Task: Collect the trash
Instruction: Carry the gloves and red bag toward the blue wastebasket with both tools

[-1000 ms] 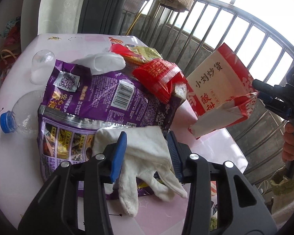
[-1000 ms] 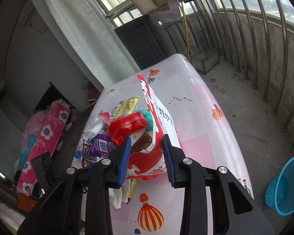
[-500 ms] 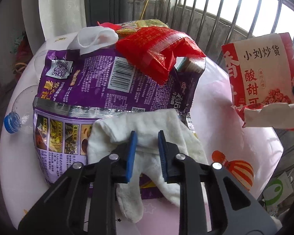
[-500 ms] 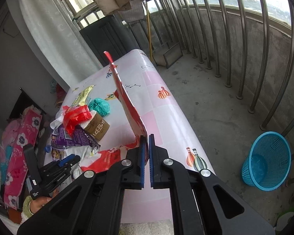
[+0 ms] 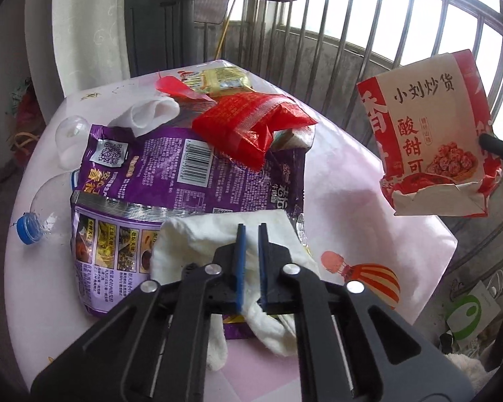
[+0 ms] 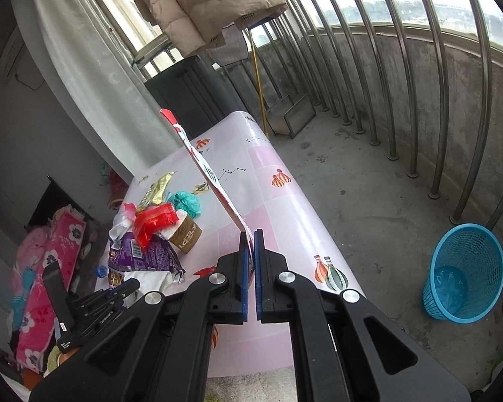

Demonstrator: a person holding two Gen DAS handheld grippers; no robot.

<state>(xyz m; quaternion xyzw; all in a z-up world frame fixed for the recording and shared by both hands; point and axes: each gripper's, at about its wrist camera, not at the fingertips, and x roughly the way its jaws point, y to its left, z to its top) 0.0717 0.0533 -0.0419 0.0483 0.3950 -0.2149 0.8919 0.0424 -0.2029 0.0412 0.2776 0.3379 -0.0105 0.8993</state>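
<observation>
White glove (image 5: 198, 238) pinched in left tongs (image 5: 250, 264) — level, forward.

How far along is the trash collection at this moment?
Nothing solid shows in the blue bin, only its blue liner. In hand: the right gripper is shut on the red-and-white snack bag, lifted off the table; the left gripper is shut on the white glove. Left: the purple bag, red wrapper, bottle and more.
</observation>
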